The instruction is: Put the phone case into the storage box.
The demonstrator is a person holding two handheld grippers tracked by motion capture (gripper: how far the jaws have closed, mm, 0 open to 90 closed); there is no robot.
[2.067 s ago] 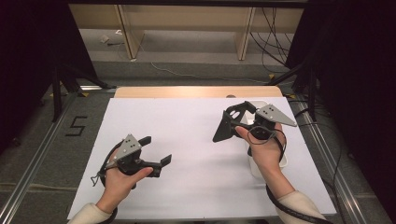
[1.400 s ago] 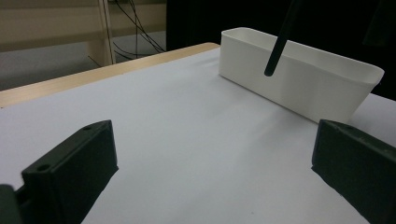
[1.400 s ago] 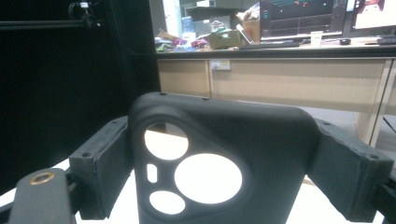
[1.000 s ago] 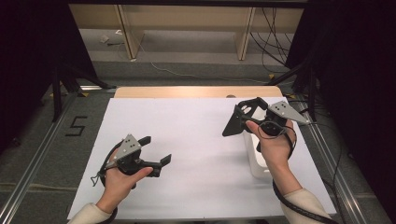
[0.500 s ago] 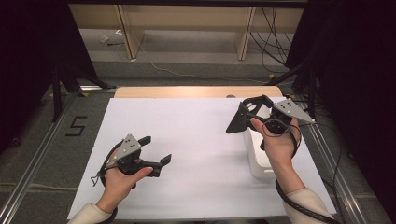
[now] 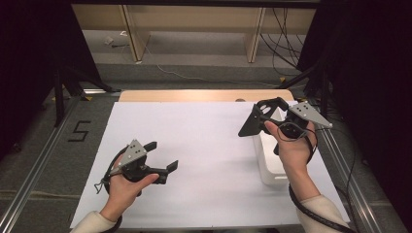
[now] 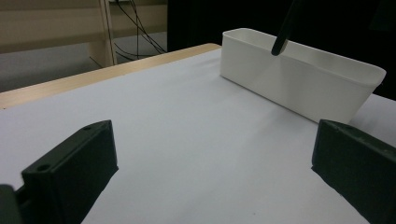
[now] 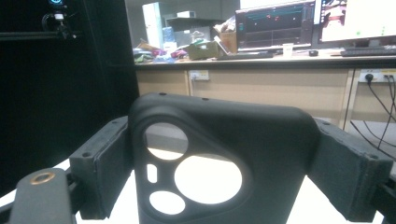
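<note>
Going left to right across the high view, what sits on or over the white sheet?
Left gripper, open and empty → black phone case, clamped in the right gripper → white bin, partly under the right hand.

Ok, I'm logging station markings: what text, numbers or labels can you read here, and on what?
"5": black mark on the grey floor left of the table.
Monitor screens behind the desk, right gripper view: text too small and blurred to read.
Black phone case, white bin: none.
</note>
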